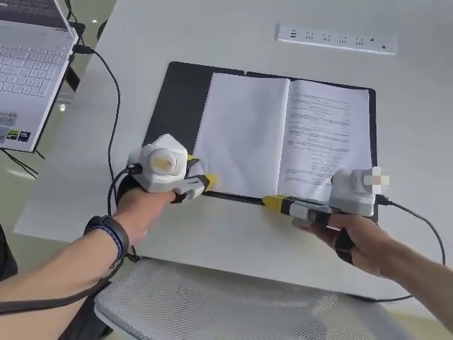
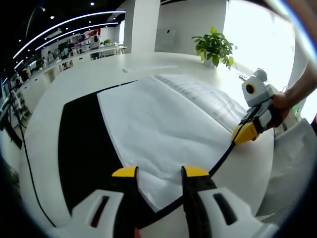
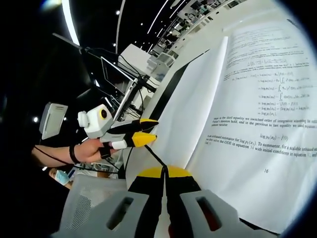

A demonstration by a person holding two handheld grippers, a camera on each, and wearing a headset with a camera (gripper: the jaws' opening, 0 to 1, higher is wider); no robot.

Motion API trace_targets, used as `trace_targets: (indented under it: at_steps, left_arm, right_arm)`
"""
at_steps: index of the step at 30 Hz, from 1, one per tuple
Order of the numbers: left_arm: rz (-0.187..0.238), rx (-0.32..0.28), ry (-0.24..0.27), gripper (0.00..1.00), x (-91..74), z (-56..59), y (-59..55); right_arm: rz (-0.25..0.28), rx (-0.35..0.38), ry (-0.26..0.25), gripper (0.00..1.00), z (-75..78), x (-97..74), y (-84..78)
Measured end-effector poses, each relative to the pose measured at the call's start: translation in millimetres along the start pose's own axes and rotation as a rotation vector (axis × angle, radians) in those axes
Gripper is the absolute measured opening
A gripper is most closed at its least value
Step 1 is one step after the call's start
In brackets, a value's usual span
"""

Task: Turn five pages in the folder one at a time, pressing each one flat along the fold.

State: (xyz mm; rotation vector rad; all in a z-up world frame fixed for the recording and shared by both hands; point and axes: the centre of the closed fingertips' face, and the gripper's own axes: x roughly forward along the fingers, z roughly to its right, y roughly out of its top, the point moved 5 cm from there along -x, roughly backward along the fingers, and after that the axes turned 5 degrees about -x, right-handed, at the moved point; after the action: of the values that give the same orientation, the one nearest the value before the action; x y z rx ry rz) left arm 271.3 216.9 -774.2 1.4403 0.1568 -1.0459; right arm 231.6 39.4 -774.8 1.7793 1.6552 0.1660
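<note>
Lying open on the white table, the flat black folder is faced by the left gripper (jaws apart) and right gripper (jaws together).

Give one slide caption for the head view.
Left claw and right claw at the near edge of an open folder on a white table.

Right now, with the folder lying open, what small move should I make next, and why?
Probably slide the shut right claw up along the fold to press it flat: its tip sits at the fold's bottom end, the blank left page bows up there, and the open left claw sits by that page's corner.
</note>
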Motion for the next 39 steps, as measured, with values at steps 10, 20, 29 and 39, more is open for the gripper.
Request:
trace_targets:
  at_steps: [10, 20, 29, 39]
  left_arm:
    - [-0.021, -0.016, -0.013, 0.40, -3.3, 6.7, 0.7]
    - [0.006, -0.001, -0.019, 0.47, -22.5, 13.9, 9.5]
    - [0.024, 0.003, -0.014, 0.52, -38.9, 18.7, 11.6]
    - [0.050, 0.026, -0.015, 0.57, -58.5, 23.7, 20.2]
  right_arm:
    - [0.005, -0.045, -0.032, 0.03, -6.7, -15.1, 1.2]
    - [0.034, -0.144, -0.132, 0.17, -8.0, -42.9, 18.3]
    - [0.068, -0.199, -0.197, 0.28, -4.8, -73.1, 26.8]
    - [0.046, -0.299, -0.271, 0.33, -4.1, -103.3, 29.4]
